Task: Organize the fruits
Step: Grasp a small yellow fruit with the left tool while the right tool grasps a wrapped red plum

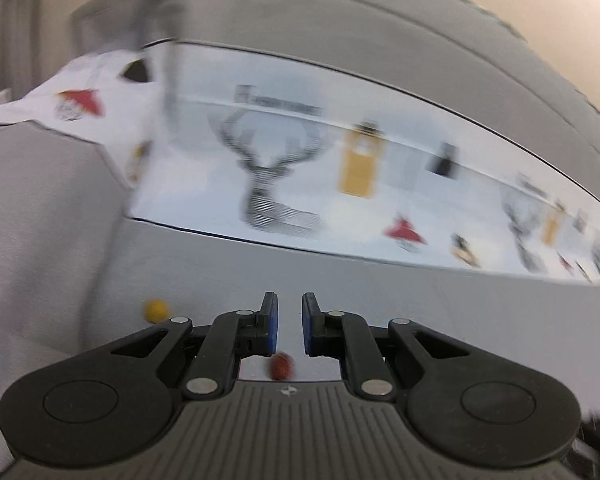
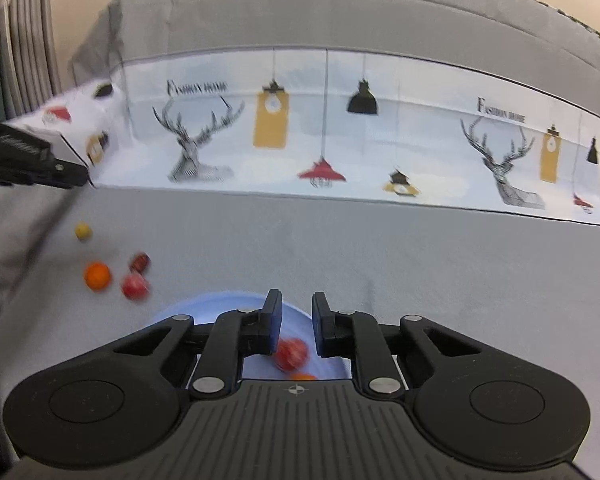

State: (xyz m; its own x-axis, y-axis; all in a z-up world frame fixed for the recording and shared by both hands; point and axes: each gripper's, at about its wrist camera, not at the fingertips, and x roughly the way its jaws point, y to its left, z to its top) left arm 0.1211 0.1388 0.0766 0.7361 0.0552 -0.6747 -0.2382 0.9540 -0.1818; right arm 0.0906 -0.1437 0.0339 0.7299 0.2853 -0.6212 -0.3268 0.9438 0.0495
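In the left wrist view, which is smeared by blur, the left gripper (image 1: 290,320) sits at the lower centre of the frame with its blue-padded fingers (image 1: 271,320) drawn in to a narrow gap and nothing between them. A dark red fruit (image 1: 281,366) shows low in that gap, lying on the grey cloth (image 1: 420,300) below, apart from the pads. A small yellow fruit (image 1: 156,310) lies on the cloth just left of the gripper's linkage. Across the middle of the frame runs a white printed backdrop (image 1: 400,152) with deer heads and lamps.

In the right wrist view the right gripper (image 2: 296,322) is likewise at lower centre, fingers (image 2: 275,320) narrow and empty. Beneath it lies a pale blue plate (image 2: 228,304), holding a red fruit (image 2: 291,354) that shows in the gap, with an orange one (image 2: 304,377) peeking just below at the gripper body's edge. At the left of the frame, on the grey cloth (image 2: 420,264), lie four loose fruits near one another: a yellow fruit (image 2: 83,231) uppermost, an orange fruit (image 2: 97,276), a dark red striped fruit (image 2: 140,262) and a bright red fruit (image 2: 134,286) nearest the plate. The black tip of the other gripper (image 2: 32,160) reaches in from the left edge
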